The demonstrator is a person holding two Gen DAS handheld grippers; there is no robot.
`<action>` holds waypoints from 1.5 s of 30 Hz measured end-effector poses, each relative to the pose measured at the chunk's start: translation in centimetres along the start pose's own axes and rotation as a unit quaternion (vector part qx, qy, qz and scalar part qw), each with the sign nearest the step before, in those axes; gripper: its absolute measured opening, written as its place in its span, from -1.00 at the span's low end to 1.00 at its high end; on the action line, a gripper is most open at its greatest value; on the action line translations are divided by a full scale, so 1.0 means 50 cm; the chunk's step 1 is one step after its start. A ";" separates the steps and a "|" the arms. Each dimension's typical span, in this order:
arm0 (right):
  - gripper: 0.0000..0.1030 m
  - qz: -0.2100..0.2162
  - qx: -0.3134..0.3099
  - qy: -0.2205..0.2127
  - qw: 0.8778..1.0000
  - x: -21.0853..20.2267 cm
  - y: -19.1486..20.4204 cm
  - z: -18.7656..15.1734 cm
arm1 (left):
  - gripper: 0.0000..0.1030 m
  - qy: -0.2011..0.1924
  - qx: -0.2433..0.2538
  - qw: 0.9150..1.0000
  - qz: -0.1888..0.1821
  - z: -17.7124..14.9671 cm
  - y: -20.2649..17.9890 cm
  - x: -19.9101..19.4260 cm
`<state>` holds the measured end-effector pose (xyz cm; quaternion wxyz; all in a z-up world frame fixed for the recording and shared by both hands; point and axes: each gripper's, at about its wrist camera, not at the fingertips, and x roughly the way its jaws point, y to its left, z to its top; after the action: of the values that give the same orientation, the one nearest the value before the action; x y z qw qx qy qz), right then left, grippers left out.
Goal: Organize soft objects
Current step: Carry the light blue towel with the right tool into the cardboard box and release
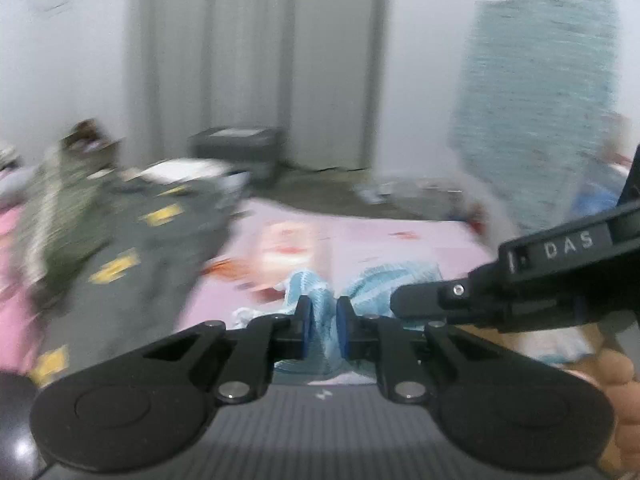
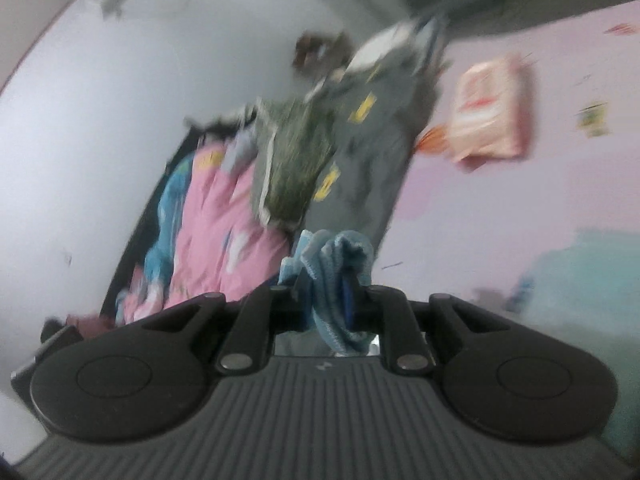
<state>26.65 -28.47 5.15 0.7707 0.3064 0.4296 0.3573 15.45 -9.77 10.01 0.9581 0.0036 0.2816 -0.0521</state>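
Note:
A light blue knitted cloth [image 1: 322, 320] is pinched between the jaws of my left gripper [image 1: 322, 316] over the pink bed sheet [image 1: 380, 248]. A long part of the same cloth [image 1: 536, 100] hangs upright at the right. My right gripper [image 2: 332, 296] is shut on a bunch of this blue cloth [image 2: 340, 256]; its body shows in the left wrist view [image 1: 520, 280], close to the right of my left gripper. Both views are blurred by motion.
A grey garment with yellow patches [image 1: 132, 240] and a green patterned one [image 2: 292, 168] lie heaped on the bed's left. A pink and blue quilt [image 2: 208, 232] lies beyond them. A dark box [image 1: 236, 148] stands by the far wall.

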 end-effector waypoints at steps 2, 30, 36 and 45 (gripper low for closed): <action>-0.74 -0.019 0.014 -0.044 0.999 -0.104 -0.031 -0.017 | -0.75 0.001 0.024 0.999 -0.044 0.007 -0.075 0.009; -0.37 -0.345 0.064 -0.311 0.883 -0.547 -0.298 -0.322 | -0.03 0.131 0.172 0.945 -0.245 -0.121 -0.552 0.180; -0.23 -0.348 0.056 -0.314 0.882 -0.562 -0.262 -0.329 | 0.17 0.113 0.168 0.952 -0.229 -0.089 -0.489 0.139; 0.00 -0.366 -0.018 -0.085 0.927 -0.487 -0.239 -0.256 | 0.32 0.096 0.136 0.967 -0.191 -0.073 -0.314 0.077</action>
<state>9.65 -52.82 0.93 0.8869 0.1431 0.4381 0.0310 15.09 -25.62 5.22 0.8892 0.0853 0.3581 -0.2716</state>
